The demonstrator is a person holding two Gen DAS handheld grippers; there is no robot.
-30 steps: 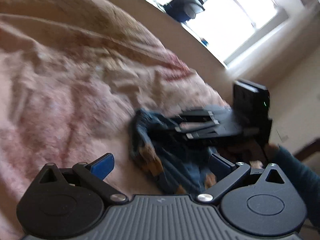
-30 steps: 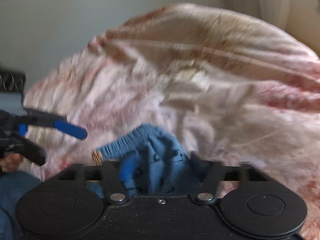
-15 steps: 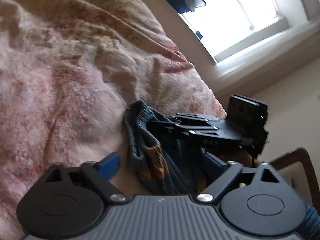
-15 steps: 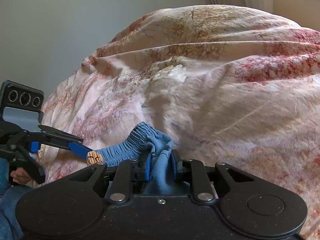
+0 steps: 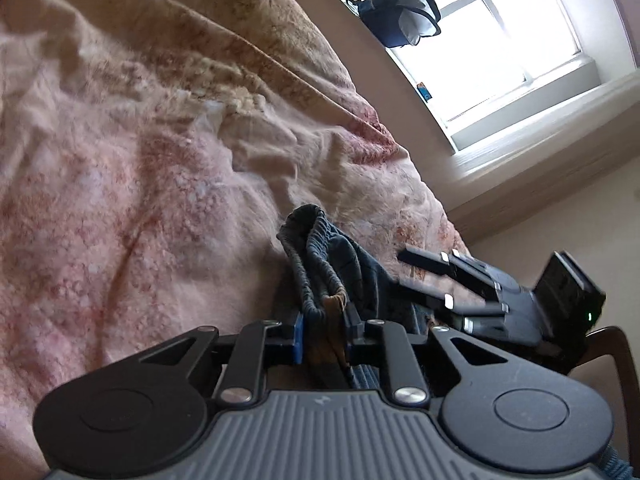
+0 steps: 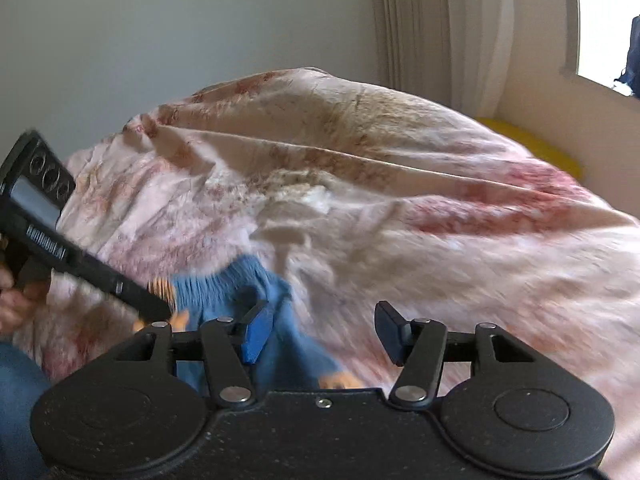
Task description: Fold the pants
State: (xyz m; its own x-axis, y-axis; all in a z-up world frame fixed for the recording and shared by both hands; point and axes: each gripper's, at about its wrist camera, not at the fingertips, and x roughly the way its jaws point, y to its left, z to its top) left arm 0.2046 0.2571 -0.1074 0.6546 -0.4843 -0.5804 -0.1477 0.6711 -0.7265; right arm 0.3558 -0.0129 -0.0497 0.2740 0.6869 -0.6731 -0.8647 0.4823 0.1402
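Note:
The blue pants (image 5: 320,248) with an elastic waistband and orange lining lie bunched on the pink floral bedspread (image 5: 120,200). My left gripper (image 5: 323,334) is shut on the waistband of the pants. My right gripper (image 6: 322,332) is open and empty, with the pants (image 6: 248,292) lying under and left of its blue finger. In the left wrist view the right gripper (image 5: 420,276) shows at the right, just beside the pants. In the right wrist view the left gripper (image 6: 160,314) reaches in from the left onto the waistband.
The rumpled bedspread (image 6: 400,220) covers the whole bed. A window (image 5: 480,32) with a dark bag (image 5: 400,12) hanging on it is beyond the bed. A curtain (image 6: 440,32) and something yellow (image 6: 532,148) lie at the far side. A chair back (image 5: 616,352) stands at right.
My left gripper closed on the waistband. My right gripper, shut on the pants half a second ago, opened and let them go.

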